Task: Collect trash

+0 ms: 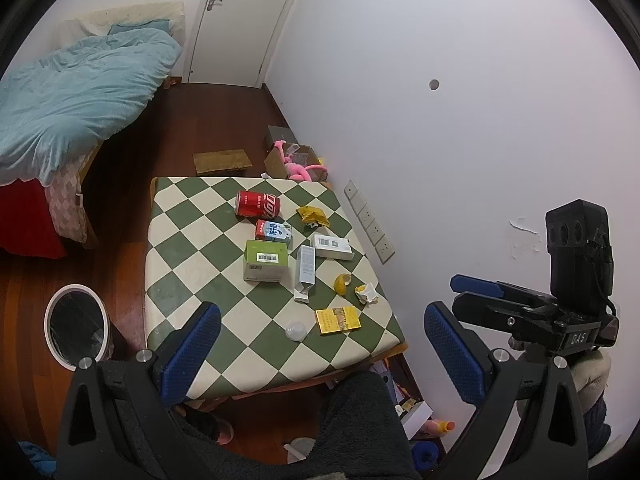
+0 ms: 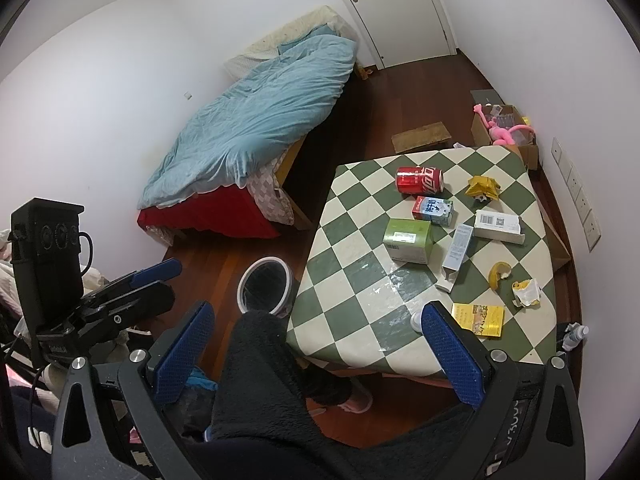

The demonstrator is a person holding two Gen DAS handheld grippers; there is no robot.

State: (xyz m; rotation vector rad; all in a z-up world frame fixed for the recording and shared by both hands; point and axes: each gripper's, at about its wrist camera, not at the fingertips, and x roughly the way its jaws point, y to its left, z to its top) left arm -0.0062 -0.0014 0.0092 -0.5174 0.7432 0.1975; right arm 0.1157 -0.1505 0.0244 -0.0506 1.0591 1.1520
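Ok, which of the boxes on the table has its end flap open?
The tall pale-blue box beside the green box; its near end gapes open, the others look closed.

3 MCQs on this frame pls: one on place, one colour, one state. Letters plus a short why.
1. Where does the waste bin stand?
A. On the table
B. On the floor beside the table
C. On the bed

2. What colour is the lying soda can?
A. Red
B. Blue
C. Silver

3. What state is the left gripper in?
A. Shut on the can
B. Shut on nothing
C. Open, holding nothing

Key:
1 B: the white-rimmed bin sits on the wood floor next to the checkered table.
2 A: the can's body is red with white lettering, lying on its side at the table's far end.
3 C: its blue pads are spread wide apart with nothing between them; the right gripper looks the same.
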